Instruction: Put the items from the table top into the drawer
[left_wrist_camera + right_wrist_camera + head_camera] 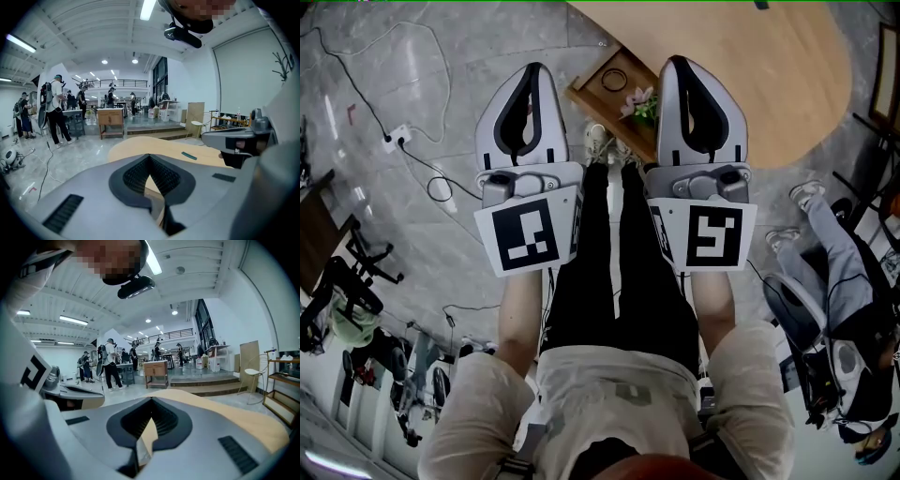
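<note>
My two grippers are held side by side above my legs, pointing at the wooden table (pixel 769 84). The left gripper (pixel 528 80) and the right gripper (pixel 684 67) both stand shut with nothing between their fingers. Between their tips an open wooden drawer (pixel 586 94) sticks out from the table's edge. In it lie a black ring (pixel 615 80) and a small bunch of pale flowers (pixel 639 103). A flat teal item (pixel 189 155) lies on the table top. Along the jaws I see the left gripper (pixel 149 157) and the right gripper (pixel 151 401) with their tips meeting.
White shoes (pixel 598 142) stand on the grey floor below the drawer. Cables and a power strip (pixel 398 139) trail at the left. A seated person (pixel 844 272) is at the right. Far off stand several people (pixel 56 110) and a wooden cabinet (pixel 111 123).
</note>
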Available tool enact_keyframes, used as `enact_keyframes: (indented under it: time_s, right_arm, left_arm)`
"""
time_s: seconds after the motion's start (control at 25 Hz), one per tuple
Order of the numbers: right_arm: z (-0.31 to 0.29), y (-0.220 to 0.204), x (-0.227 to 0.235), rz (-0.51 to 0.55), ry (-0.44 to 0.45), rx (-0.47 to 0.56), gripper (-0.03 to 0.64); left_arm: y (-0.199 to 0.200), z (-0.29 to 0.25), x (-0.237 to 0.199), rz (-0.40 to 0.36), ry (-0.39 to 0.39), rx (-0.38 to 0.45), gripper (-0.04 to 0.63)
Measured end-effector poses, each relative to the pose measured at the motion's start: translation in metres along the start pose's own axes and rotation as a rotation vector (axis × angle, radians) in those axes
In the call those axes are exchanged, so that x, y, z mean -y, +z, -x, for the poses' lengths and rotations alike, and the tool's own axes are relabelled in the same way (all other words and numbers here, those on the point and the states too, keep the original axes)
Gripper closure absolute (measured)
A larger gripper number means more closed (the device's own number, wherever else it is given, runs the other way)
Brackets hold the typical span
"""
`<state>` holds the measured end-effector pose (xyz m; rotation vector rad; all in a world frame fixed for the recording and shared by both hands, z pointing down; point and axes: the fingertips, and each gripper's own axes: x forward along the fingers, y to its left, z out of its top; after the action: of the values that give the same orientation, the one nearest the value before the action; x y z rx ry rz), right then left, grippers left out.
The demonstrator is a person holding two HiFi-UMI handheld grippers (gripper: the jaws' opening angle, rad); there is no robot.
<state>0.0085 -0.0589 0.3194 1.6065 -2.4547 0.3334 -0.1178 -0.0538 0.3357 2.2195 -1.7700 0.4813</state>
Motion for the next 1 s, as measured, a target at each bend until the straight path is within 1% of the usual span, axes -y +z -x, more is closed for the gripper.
enact_keyframes:
  time_s: [0.08,0.2,0.24,0.28,0.32,0.4,0.52,0.6,0.68,0.76,0.84,1.0]
  right_arm:
    - [-0.006,0.001,0.005,-0.014,0.009,0.004,0.612]
    - [-0.021,-0.008,0.031,-0.083,0.04,-0.019,0.603]
    - [-0.028,-0.014,0.046,-0.094,0.042,-0.036,0.56]
    - [-0.036,-0.02,0.064,-0.09,0.039,-0.058,0.489]
    - [-0.045,-0.028,0.082,-0.078,0.035,-0.086,0.45]
    - [-0.065,-0.044,0.116,-0.057,0.046,-0.159,0.39]
    - [-0.098,-0.073,0.158,-0.028,0.071,-0.281,0.317]
    - [-0.116,-0.092,0.188,0.033,0.054,-0.365,0.311]
    - [-0.132,-0.115,0.218,0.054,0.038,-0.452,0.311]
    - [-0.144,-0.14,0.244,0.031,0.017,-0.538,0.311]
    - [-0.15,-0.165,0.266,0.005,-0.011,-0.611,0.311]
    - [-0.162,-0.189,0.289,-0.008,-0.028,-0.688,0.313]
  left_arm:
    - [0.0,-0.004,0.002,0.0,-0.002,-0.001,0.588]
    - [0.002,-0.012,0.009,0.008,-0.009,0.008,0.588]
    - [0.003,-0.014,0.011,0.012,-0.013,0.01,0.588]
    - [0.003,-0.016,0.013,0.012,-0.019,0.008,0.588]
    - [0.002,-0.018,0.014,0.004,-0.025,0.002,0.588]
    - [-0.001,-0.023,0.017,-0.02,-0.036,-0.013,0.588]
    - [-0.006,-0.033,0.021,-0.037,-0.042,-0.027,0.588]
    - [-0.008,-0.042,0.029,-0.034,-0.052,-0.033,0.588]
    - [-0.007,-0.054,0.038,-0.022,-0.068,-0.026,0.588]
    - [-0.004,-0.066,0.047,-0.01,-0.083,-0.014,0.588]
    - [-0.005,-0.076,0.052,-0.013,-0.095,-0.02,0.588]
    - [-0.003,-0.094,0.055,-0.021,-0.104,-0.016,0.588]
